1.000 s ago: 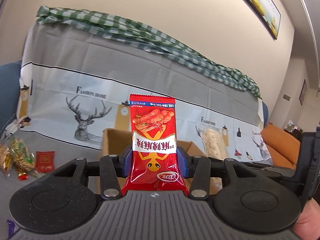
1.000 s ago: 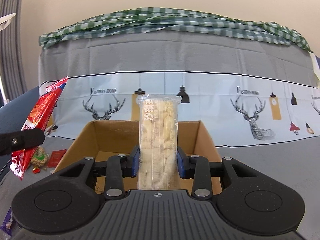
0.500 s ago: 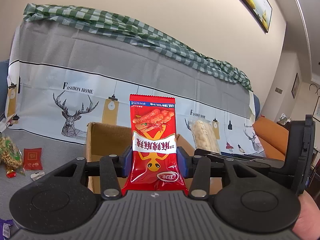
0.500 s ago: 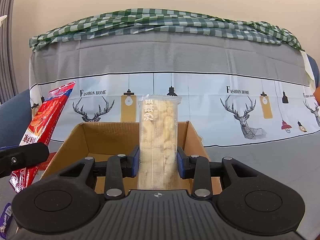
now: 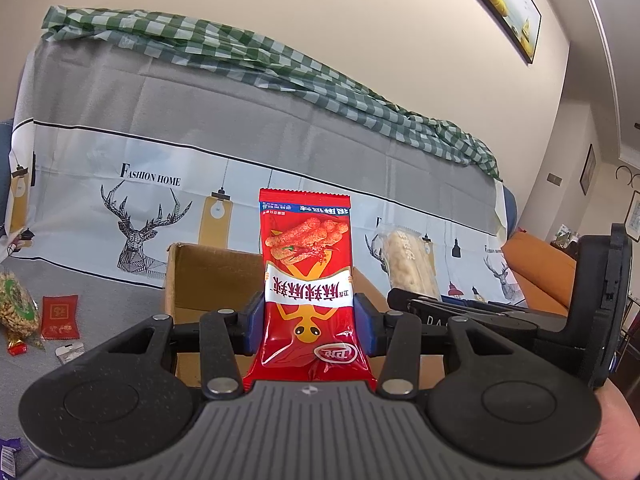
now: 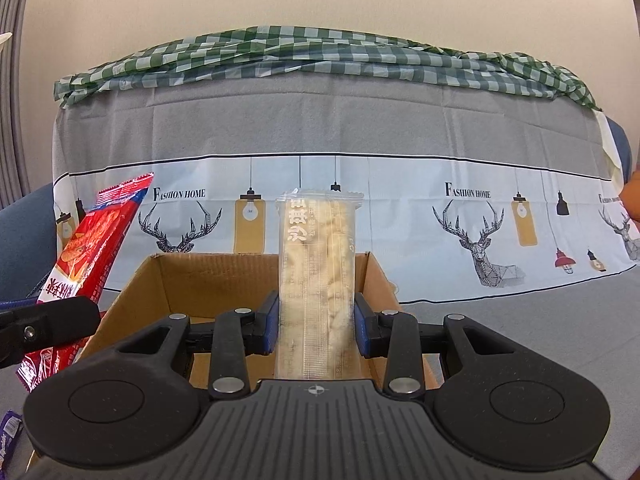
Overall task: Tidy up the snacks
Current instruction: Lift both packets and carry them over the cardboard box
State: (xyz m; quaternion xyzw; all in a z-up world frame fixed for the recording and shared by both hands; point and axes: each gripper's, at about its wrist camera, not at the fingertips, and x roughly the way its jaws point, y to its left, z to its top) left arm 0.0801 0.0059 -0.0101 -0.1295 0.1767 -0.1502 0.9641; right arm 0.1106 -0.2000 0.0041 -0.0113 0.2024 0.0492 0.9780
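We hold one snack in each tool above the open brown cardboard box (image 6: 224, 280), which sits on the grey printed cloth (image 6: 520, 332) and looks empty as far as we can see into it. Our left gripper (image 5: 306, 318) is clenched on the glossy red foil snack packet (image 5: 306, 272), the blue pads (image 5: 252, 320) pinching it at its lower middle so it stands upright; in the right view the packet leans at nine o'clock. Our right gripper (image 6: 316, 328) is clamped on the long clear-wrapped pale pastry bar (image 6: 318, 272), which stands straight up at twelve o'clock in front of the box's far wall. We judge both light. The foil is slick and crushable, so we should grip it across the flat faces, not the seams. The pastry looks crumbly and likely to break, so mid-length with gentle pressure suits it. More snacks wait at nine o'clock in the left view: a clear bag of nuts (image 5: 16, 308) and a small red sachet (image 5: 60, 316).
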